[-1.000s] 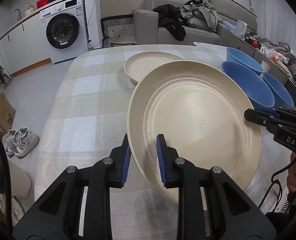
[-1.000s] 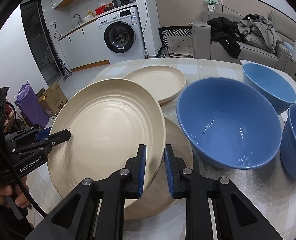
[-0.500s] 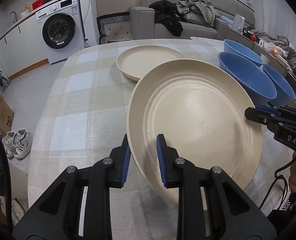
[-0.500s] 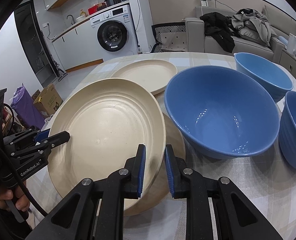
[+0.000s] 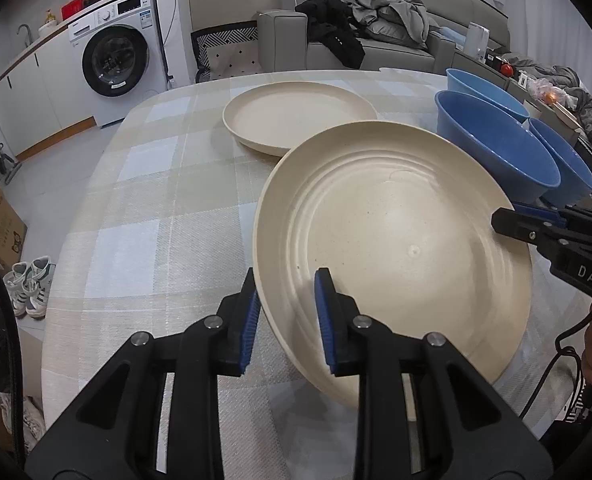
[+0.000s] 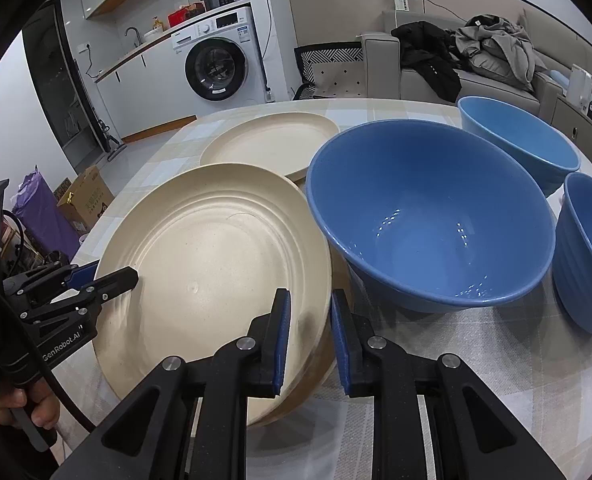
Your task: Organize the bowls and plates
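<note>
Currently my left gripper (image 5: pixel 286 312) is clamped on the near rim of a large cream plate (image 5: pixel 392 240): one blue pad lies against the underside of the rim, the other against the ridged upper face. My right gripper (image 6: pixel 308 332) straddles the opposite rim of the same plate, one pad on its upper face and the other outside the rim. I cannot tell from either view whether the right pads actually press on the plate.

Plate position: tilted, with its left edge raised off the checked tablecloth (image 5: pixel 144 216). In the right wrist view, a second cream plate (image 6: pixel 328 356) sits directly beneath it, with only its edge showing at the right.

Surrounding items:
- A third cream plate (image 5: pixel 300 118) rests flat on the cloth farther back, apart from the held plate.
- A large blue bowl (image 6: pixel 428 216) stands upright just beside the held plate, its wall close to the plate's rim; whether they touch is not clear.
- A second blue bowl (image 6: pixel 516 136) stands behind it, and a third blue bowl (image 6: pixel 588 256) stands to its right.

Background: a washing machine (image 5: pixel 116 60) and a grey sofa (image 5: pixel 376 48) heaped with clothes.
</note>
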The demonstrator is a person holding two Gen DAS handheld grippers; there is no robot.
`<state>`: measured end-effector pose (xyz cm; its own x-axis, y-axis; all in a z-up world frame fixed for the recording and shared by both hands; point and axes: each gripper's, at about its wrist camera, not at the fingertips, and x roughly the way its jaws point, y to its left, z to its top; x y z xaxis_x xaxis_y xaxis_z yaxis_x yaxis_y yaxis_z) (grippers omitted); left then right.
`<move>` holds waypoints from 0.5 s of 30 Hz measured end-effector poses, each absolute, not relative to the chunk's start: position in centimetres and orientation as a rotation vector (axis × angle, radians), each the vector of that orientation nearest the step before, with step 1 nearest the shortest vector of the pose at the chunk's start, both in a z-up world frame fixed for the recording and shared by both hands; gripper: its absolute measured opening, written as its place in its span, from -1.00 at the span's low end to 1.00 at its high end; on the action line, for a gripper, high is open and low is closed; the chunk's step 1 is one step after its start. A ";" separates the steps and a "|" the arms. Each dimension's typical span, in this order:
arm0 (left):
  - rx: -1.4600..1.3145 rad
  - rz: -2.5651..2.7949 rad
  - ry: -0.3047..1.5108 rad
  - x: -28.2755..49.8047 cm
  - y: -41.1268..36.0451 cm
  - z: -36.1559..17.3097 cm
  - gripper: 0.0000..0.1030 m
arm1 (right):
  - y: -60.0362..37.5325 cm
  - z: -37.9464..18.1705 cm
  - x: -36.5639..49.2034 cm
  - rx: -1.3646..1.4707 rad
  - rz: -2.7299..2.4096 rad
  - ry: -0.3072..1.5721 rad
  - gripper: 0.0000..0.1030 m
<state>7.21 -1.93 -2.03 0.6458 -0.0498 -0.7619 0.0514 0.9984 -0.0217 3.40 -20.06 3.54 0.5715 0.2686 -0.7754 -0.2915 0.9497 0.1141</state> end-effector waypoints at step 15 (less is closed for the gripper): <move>0.035 -0.034 0.860 7.9 -2.8 -3.5 -0.53 | -19.5 2.4 3.4 -0.082 0.297 0.900 -0.57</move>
